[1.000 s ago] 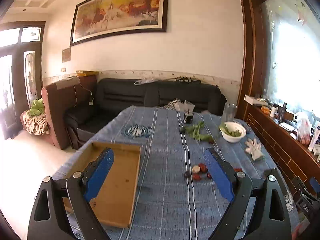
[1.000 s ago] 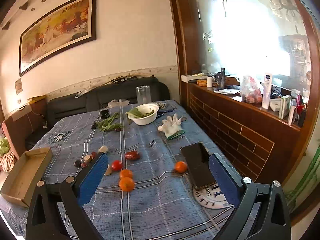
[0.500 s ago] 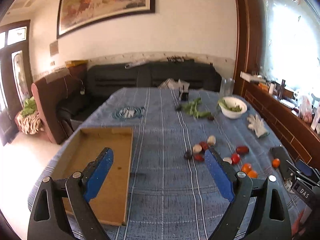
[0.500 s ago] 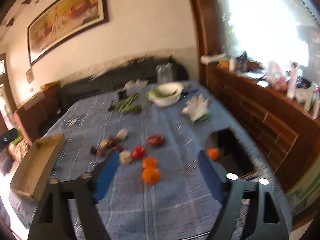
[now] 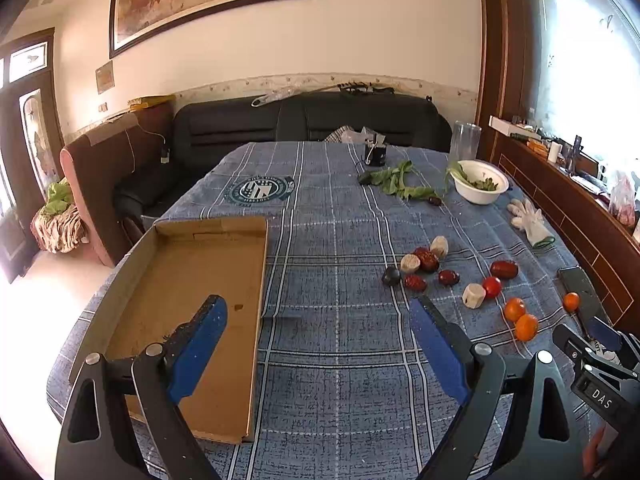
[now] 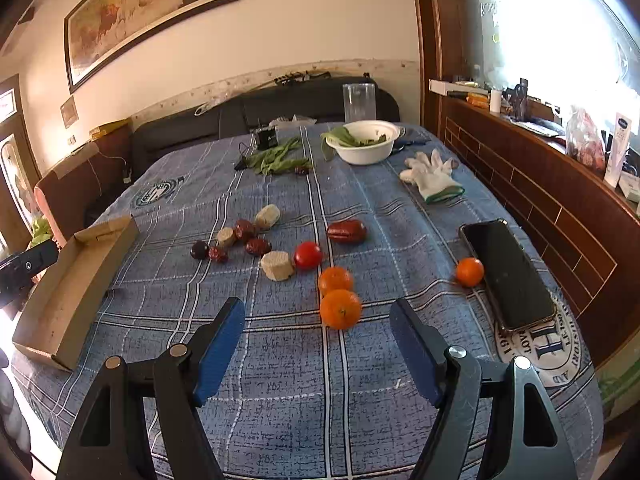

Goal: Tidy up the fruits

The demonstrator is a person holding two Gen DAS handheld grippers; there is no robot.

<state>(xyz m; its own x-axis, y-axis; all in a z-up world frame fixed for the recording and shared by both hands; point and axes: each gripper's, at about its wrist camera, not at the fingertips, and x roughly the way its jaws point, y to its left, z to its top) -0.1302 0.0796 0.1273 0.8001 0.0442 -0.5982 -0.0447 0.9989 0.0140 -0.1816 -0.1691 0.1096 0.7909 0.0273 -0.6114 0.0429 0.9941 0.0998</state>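
Your desk [image 6: 280, 360] layout, left to right.
The shallow brown cardboard tray [image 5: 192, 300] lies at your left edge. Right of it sits the cluster of dark red dates [image 6: 252, 240], with the round red tomato [image 6: 308, 255] touching the pale cut chunk [image 6: 276, 265]. Two orange tangerines [image 6: 339, 308] touch just before the tomato; a third small tangerine [image 6: 469, 271] rests against the black phone [image 6: 506, 272] at your right. Behind them stand the white bowl of greens [image 6: 364, 148] and the white glove [image 6: 430, 174].

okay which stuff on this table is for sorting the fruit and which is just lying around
For the job: three oranges, red tomato, dark red dates, cardboard tray.

Lying about: phone, white glove, white bowl of greens, clear cup.
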